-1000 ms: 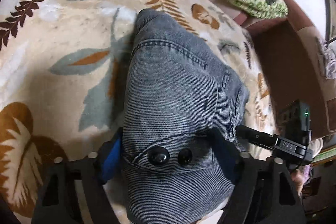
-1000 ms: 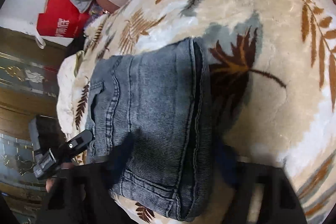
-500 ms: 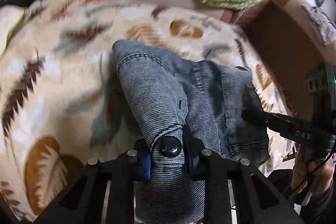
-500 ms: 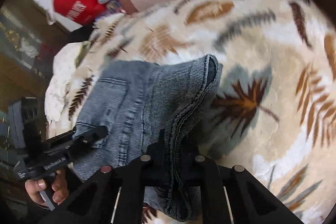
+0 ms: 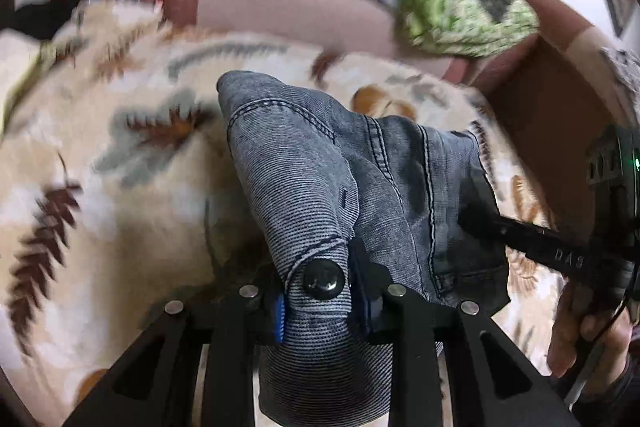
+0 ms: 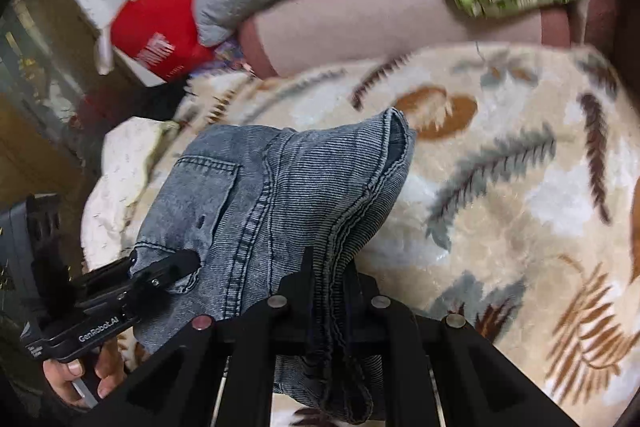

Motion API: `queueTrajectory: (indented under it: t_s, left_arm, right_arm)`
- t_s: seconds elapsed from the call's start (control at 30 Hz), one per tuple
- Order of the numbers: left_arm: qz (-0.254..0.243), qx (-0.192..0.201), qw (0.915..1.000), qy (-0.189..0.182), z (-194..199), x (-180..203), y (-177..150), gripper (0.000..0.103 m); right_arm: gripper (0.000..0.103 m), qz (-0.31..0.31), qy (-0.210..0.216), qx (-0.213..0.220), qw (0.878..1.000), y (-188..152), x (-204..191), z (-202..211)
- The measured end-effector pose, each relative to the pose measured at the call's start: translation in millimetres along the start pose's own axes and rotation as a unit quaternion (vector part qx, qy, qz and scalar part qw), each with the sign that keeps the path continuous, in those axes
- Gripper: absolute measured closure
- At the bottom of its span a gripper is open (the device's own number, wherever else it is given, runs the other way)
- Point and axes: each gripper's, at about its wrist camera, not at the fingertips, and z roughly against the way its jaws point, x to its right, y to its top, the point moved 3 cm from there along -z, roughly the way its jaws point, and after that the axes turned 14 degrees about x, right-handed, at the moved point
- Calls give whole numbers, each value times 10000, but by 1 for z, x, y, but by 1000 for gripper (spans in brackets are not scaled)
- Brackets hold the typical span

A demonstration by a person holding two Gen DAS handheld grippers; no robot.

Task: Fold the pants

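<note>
While both grippers are clamping the near edge of the pants [image 5: 320,167], the garment is hanging up off the blanket [image 5: 120,227], its far end still resting on the pile. The left gripper [image 5: 320,291] is pinching the waistband at the button [image 5: 323,279], though its jaws are easing apart a little with the denim still squeezed between the pads. The right gripper [image 6: 329,283] is nipping a thick seamed edge, its jaws nearly together on the cloth. In each view the other tool is showing at the opposite corner, with a hand [image 6: 80,367] around its handle.

This looks like the start of a fold: the near end is being raised so it can be carried over the rest. The next move is calling for both corners travelling together toward the far end, kept level and taut, so the layer is landing flat. The left hold seems the one to watch, since thick bunched denim may be slipping out.
</note>
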Motion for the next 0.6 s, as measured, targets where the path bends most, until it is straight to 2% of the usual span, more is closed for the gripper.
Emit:
queueTrajectory:
  t_s: [0.07, 0.1, 0.13, 0.17, 0.2, 0.27, 0.3, 0.43, 0.5, 0.6]
  left_arm:
    - [79, -217, 9994, 257, -20, -11, -17, 66]
    - [169, -177, 9989, 407, -25, -17, -24, 52]
    - [243, -78, 9987, 435, -23, -21, -25, 44]
    - [274, -11, 9982, 524, -20, -23, -26, 31]
    - [275, 9, 9977, 627, -16, -26, -25, 30]
    - [313, 30, 9970, 704, -4, -27, -22, 30]
    - [341, 85, 9964, 772, 6, -27, -23, 30]
    - [-20, 454, 9883, 1457, 52, -20, -36, 28]
    - [-219, 567, 9840, 1675, 66, -17, -44, 28]
    - [-381, 632, 9800, 1848, 87, -10, -60, 28]
  right_arm:
    - [91, 46, -197, -173, 9996, -17, 9, -19]
    - [87, 12, -332, -260, 9991, -26, 15, -28]
    - [83, -13, -459, -284, 9985, -31, 20, -33]
    - [81, -97, -491, -252, 9984, -34, 25, -32]
    - [75, -168, -516, -200, 9983, -34, 27, -27]
    - [57, -118, -739, -72, 9972, -31, 27, -10]
    - [43, -82, -826, 11, 9965, -30, 26, -1]
    - [36, 123, -878, 454, 9950, -40, 9, 51]
    - [27, 300, -830, 613, 9942, -55, -2, 73]
    - [25, 484, -834, 746, 9925, -85, -15, 97]
